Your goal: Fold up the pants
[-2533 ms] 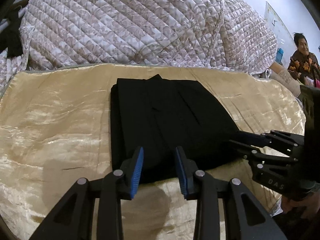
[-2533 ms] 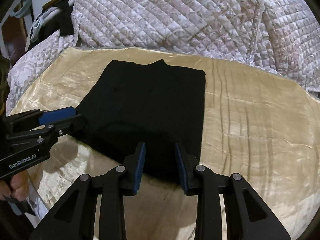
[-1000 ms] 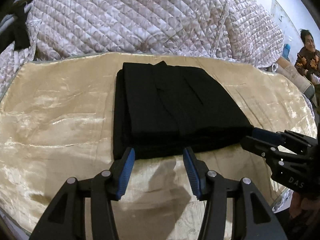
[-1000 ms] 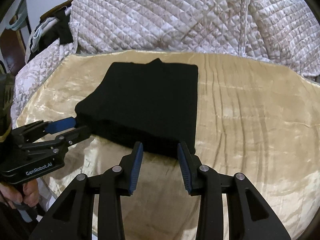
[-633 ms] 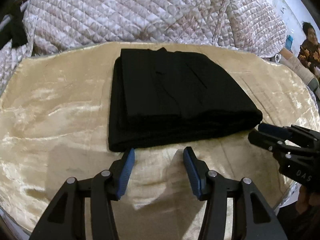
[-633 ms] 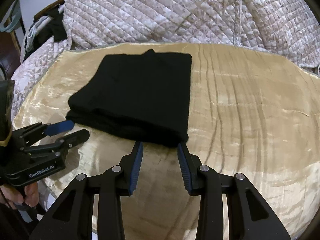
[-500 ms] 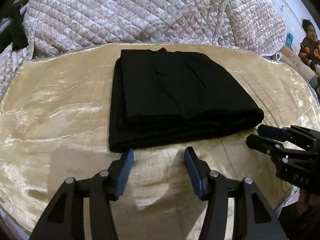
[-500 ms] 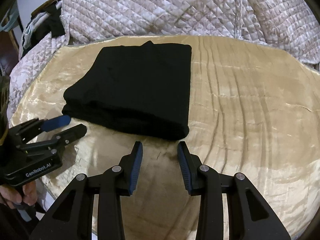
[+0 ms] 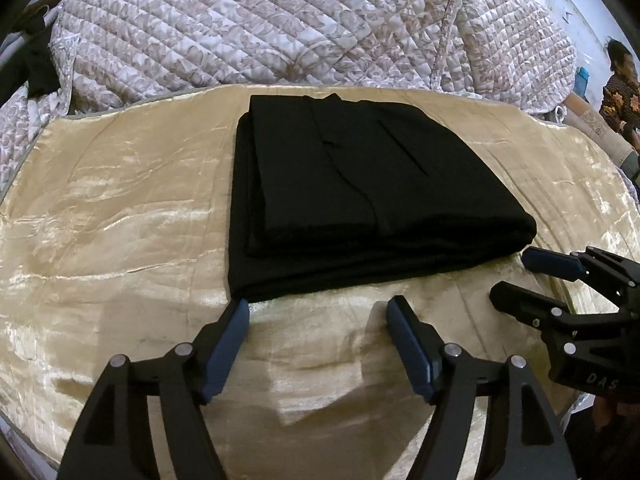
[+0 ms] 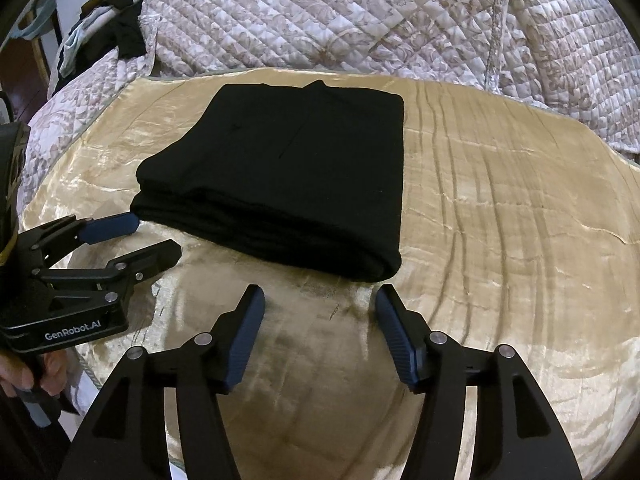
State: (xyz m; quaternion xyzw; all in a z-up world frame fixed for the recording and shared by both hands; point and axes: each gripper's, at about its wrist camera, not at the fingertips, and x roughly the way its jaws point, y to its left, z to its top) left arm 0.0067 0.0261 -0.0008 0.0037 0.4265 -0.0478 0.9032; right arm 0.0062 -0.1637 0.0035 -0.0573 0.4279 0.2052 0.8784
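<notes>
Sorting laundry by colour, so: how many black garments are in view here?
2. The folded black pants lie on the gold cloth; a black garment hangs at far left behind the quilt. Others may be hidden.

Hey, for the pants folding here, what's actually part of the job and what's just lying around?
Part of the job:
black pants, folded, on the gold satin sheet
left hand-held gripper, jaws opening, nothing between them
right hand-held gripper, jaws opening, nothing between them

Just lying about:
quilted floral bedspread
dark clothing at the far left
</notes>
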